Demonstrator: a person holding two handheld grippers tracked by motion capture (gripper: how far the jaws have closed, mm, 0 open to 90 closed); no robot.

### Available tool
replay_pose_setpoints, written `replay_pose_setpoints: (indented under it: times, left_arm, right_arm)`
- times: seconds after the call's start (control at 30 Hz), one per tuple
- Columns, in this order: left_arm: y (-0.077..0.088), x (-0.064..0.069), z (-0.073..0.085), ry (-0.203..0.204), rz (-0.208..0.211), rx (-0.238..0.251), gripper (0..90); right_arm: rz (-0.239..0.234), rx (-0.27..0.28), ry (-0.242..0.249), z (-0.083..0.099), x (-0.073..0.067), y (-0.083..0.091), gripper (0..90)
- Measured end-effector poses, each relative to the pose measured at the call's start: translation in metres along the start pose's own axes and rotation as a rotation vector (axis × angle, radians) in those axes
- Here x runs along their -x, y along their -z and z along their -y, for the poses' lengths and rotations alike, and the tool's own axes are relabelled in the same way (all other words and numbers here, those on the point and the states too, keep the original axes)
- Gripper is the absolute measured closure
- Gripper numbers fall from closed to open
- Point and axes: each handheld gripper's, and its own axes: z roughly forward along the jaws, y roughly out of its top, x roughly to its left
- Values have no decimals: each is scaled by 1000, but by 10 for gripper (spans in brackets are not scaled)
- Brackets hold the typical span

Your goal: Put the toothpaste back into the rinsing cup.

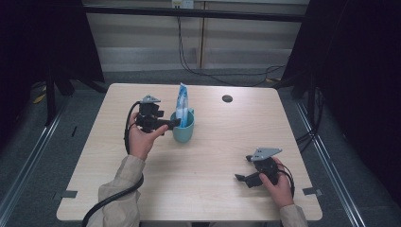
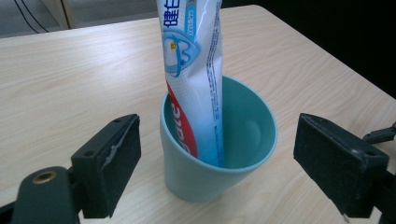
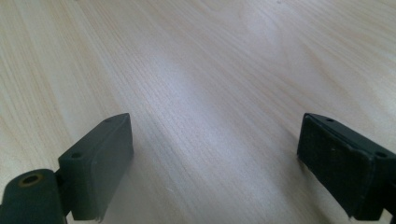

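Item: cup (image 2: 219,154) with tube (image 2: 194,70), mid-table (image 1: 198,189), slightly left of centre. Cup: teal, smooth, handleless as far as my view shows, tapering to a narrower base, standing upright on pale wood. Tube: toothpaste, white and blue with a red band low down, standing cap-down inside the cup and leaning against its near-left wall, the flat crimped end rising well above the rim. My left claw (image 2: 217,168): jaws wide apart, one on either side of the cup, neither pad touching it; in the high view this claw (image 1: 174,124) sits just left of the cup (image 1: 183,130), level with its upper half, with the tube (image 1: 182,104) sticking up behind. Step in hand, as I judge it: lined up on the cup, grip not yet taken. Next move calls for easing forward a little so the pads bracket the cup's wall squarely, then closing gently; the taper and smooth wall could let it slip, and the top-heavy tube may tip it if I jolt. My right claw (image 1: 246,178): jaws apart, holding nothing, resting low over bare table at the near right, well apart from the cup.
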Motion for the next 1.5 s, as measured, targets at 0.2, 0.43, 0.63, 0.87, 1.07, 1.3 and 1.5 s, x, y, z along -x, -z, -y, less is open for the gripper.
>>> replay_pose_setpoints:
  times: [0.2,0.43,0.63,0.87,1.07,1.3,1.5]
  left_arm:
    - [3,0,4,-1,9,-8,148]
    - [8,-2,12,-6,18,-18,148]
    - [10,-3,19,-4,24,-26,149]
    - [12,-5,28,1,22,-27,149]
    - [13,-6,34,-3,27,-30,149]
    - [13,-6,41,0,28,-38,149]
    - [13,-7,49,-2,37,-45,149]
  right_arm:
    - [0,0,0,0,0,0,102]
    - [0,0,1,0,0,0,102]
    - [0,0,0,0,0,0,102]
    - [0,0,0,0,0,0,102]
    - [0,0,0,0,0,0,102]
    - [0,0,1,0,0,0,102]
    - [0,0,1,0,0,0,102]
